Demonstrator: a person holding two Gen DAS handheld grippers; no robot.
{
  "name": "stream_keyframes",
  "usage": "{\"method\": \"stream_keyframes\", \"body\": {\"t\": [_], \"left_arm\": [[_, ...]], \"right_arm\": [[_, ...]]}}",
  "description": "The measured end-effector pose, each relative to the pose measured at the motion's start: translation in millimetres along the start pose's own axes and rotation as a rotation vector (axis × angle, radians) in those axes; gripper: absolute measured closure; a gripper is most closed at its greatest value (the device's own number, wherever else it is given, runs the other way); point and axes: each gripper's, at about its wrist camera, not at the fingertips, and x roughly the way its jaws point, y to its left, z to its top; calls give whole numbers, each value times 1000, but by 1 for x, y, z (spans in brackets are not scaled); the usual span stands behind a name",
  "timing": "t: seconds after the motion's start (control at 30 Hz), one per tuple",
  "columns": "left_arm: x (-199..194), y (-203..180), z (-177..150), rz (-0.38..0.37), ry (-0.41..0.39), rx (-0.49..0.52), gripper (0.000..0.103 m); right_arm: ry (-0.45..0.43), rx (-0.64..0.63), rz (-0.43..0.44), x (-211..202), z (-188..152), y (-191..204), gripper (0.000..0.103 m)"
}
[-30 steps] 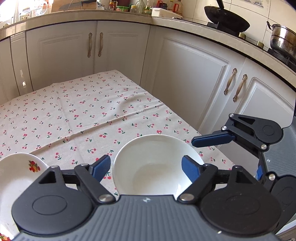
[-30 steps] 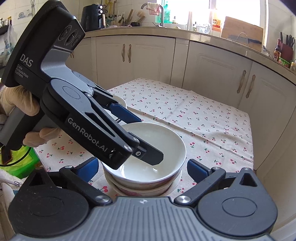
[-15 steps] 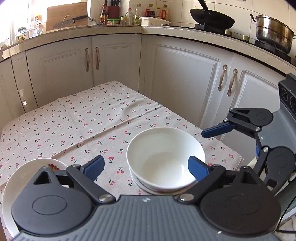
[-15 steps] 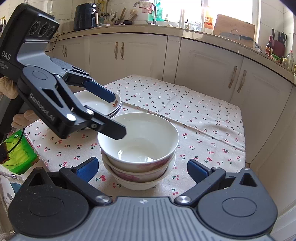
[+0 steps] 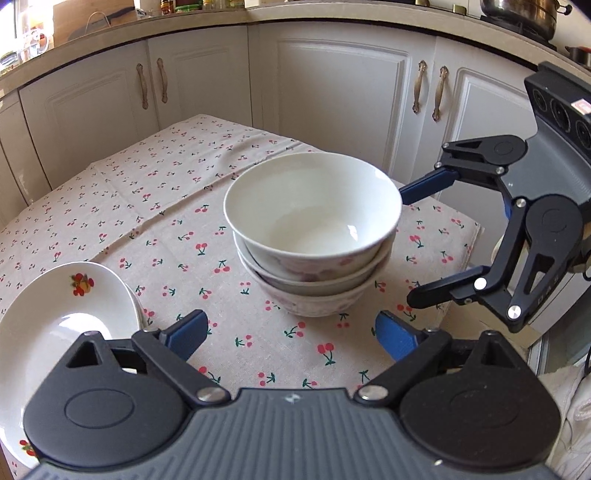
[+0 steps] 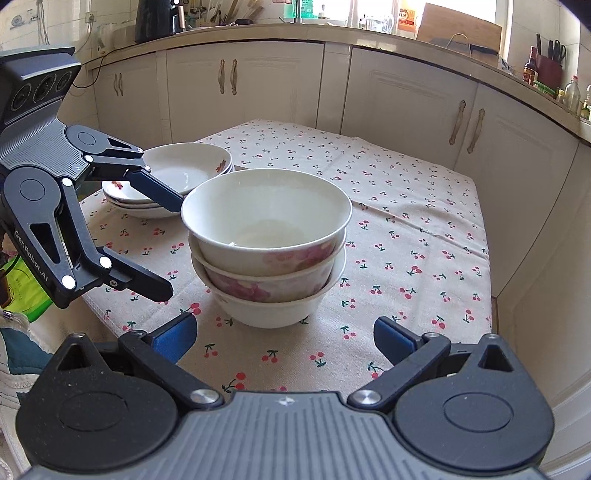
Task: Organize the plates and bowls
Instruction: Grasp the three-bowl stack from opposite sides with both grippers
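A stack of three white bowls (image 5: 312,236) with pink flowers stands on the cherry-print tablecloth (image 5: 147,192); it also shows in the right wrist view (image 6: 267,243). A stack of white plates (image 6: 184,177) with fruit prints sits to its left, and at the lower left of the left wrist view (image 5: 62,317). My left gripper (image 5: 290,334) is open and empty, just short of the bowls. My right gripper (image 6: 284,336) is open and empty, also in front of the bowls. Each gripper shows in the other's view, the right one (image 5: 417,243) and the left one (image 6: 170,245), both beside the bowls.
White kitchen cabinets (image 5: 332,92) wrap around the table close behind it. The counter holds a pot (image 5: 517,11), bottles (image 6: 570,92) and a cutting board (image 6: 458,29). A green bag (image 6: 22,288) lies left of the table edge. The table's right edge (image 6: 487,258) is near the cabinets.
Both grippers have pulled back and lowered from the bowl stack. The left gripper, which was over the top bowl, is now beside the stack.
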Motion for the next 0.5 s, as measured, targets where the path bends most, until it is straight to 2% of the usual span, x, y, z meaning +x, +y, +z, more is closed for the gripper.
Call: {"method": "stream_keyframes", "body": {"t": [0.3, 0.5], "left_arm": [[25, -1, 2, -30, 68, 59, 10], [39, 5, 10, -68, 96, 67, 16]], "right_arm": [[26, -41, 40, 16, 0, -7, 0], [71, -91, 77, 34, 8, -16, 0]]}}
